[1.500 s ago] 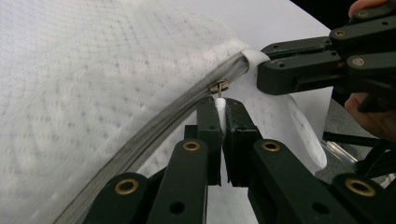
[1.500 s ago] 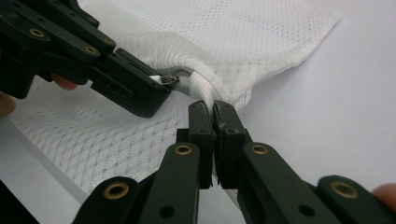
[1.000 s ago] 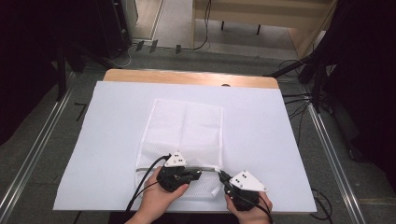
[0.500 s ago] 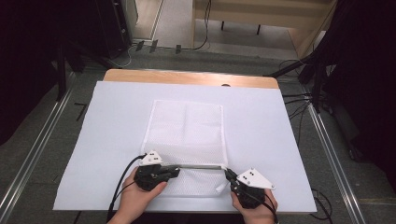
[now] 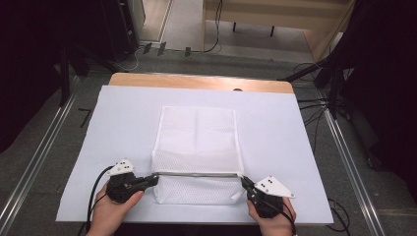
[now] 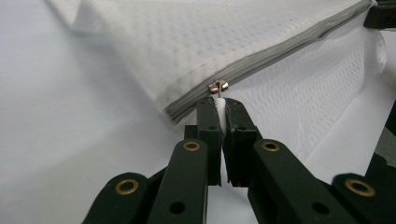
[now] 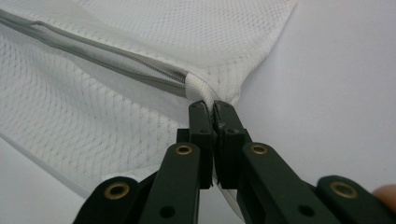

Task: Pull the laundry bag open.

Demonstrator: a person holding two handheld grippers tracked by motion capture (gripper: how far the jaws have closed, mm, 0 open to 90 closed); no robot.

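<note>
Mesh bag zipped across, both claws clamped at its ends

The worktop [image 5: 123,123] is covered by a white sheet, and on it lies a white mesh laundry bag [image 5: 196,132], flat, near the person's edge and roughly centred. Its grey zipper [image 5: 196,173] runs straight across the bag's near part, from one side to the other, pulled taut between the two hands.

Judging from how things lie, the zip work looks close to finished: the slider [image 6: 218,86] sits at the left end of the track, and the teeth seen in both gripper views appear meshed along the whole run. Whether this is fully shut or just about to be opened, I cannot tell for sure; what seems left is to let go and lay the bag flat.

The left claw [image 5: 153,178] is squeezed narrow on the white pull tab [image 6: 221,109] just below the brass slider, jaws almost touching. The right claw [image 5: 243,181] is likewise pinched tight, gripping the bag's fabric corner [image 7: 201,88] where the zipper ends, anchoring it against the pull
</note>
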